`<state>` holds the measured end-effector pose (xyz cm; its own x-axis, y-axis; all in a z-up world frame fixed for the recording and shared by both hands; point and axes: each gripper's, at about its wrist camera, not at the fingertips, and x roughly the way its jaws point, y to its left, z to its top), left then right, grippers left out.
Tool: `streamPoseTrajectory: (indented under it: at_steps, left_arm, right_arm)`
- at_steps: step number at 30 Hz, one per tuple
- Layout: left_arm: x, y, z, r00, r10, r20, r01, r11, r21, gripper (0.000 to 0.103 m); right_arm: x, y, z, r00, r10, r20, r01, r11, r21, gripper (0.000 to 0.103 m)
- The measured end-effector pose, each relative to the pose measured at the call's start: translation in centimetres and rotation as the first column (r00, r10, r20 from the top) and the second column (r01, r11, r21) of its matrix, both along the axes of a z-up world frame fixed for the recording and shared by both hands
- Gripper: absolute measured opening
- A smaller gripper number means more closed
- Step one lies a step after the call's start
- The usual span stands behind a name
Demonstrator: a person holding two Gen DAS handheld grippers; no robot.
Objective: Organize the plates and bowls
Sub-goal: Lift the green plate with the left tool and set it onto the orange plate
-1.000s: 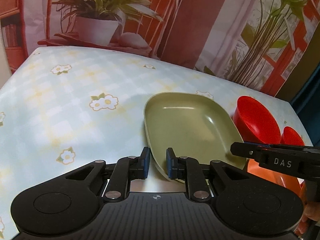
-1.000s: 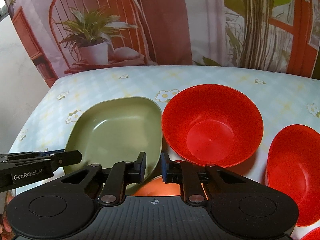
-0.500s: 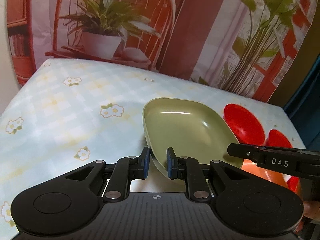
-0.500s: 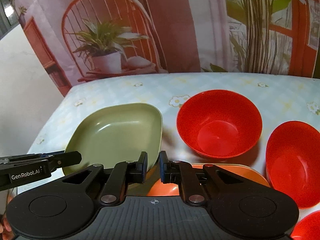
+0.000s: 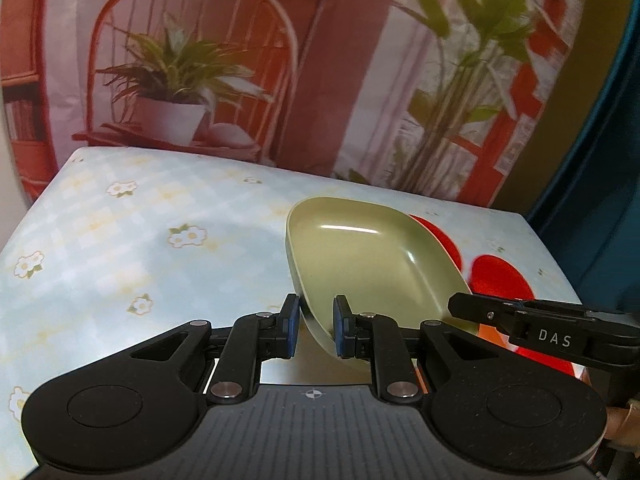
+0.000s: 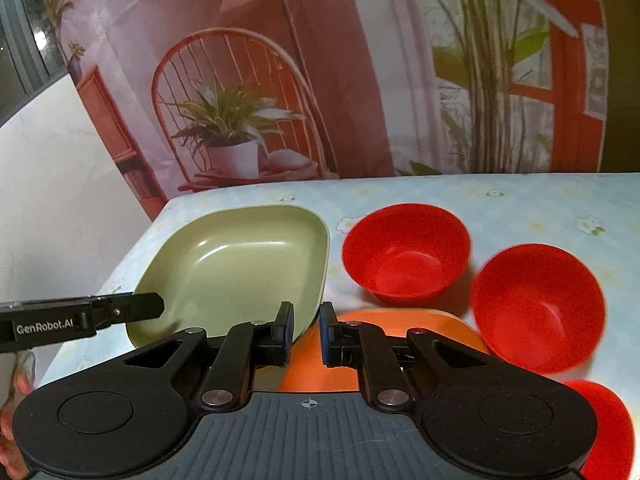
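- Two hand-held black tongs are seen over a table (image 6: 520,196) covered with a pale blue checked cloth printed with white flowers.
- The near rim of a shallow, olive-green, rounded-square plastic plate (image 5: 360,256) is clamped between the blue pads of the left tongs (image 5: 316,326), which are set narrow on it.
- The green plate is held tilted and clear of the cloth, its left edge raised and its hollow turned up and to the right.
- Its long axis runs from the tongs away toward the far right, the far corner pointing at the printed backdrop.
- The right tongs (image 6: 306,332) are also set narrow; they appear to pinch the near right edge of the same plate, though the contact is partly hidden.
- A flat orange plate (image 6: 400,320) lies on the table just beyond and below the right tongs.
- Two round red plastic bowls (image 6: 406,254) (image 6: 536,314) stand upright to the right of the green plate, near each other; part of a third red bowl (image 6: 608,424) shows at the near right.
- The step in hand is judged to be carrying the green plate for stacking, probably onto the orange plate.
- For this to go well, both grips should be kept firm, the plate levelled before lowering, its corners matched to those of the plate below, and the red bowls kept clear of the swinging far corner.
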<state>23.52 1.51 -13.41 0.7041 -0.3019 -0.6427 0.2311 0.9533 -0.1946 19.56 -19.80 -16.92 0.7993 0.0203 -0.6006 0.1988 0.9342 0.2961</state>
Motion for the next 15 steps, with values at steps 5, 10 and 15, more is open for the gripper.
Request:
streamPoseTrajectory:
  at_steps: [5, 10, 15]
  left_arm:
    - [-0.9, -1.6, 0.0, 1.0, -0.031, 0.001, 0.031, 1.0, -0.002, 0.019]
    - [-1.4, -3.1, -0.5, 0.998, -0.059, -0.009, 0.06, 0.998, 0.007, 0.019]
    - [-1.9, -4.6, -1.5, 0.996, -0.084, -0.03, 0.084, 0.996, 0.014, 0.019]
  right_arm:
    - [-2.5, -0.9, 0.2, 0.999, -0.027, 0.024, 0.027, 1.0, 0.009, 0.012]
    - [-4.8, -1.6, 0.5, 0.998, -0.044, 0.04, 0.045, 0.999, -0.021, 0.012]
    - [-6.4, -1.9, 0.5, 0.998, -0.052, 0.035, 0.055, 0.996, -0.064, 0.013]
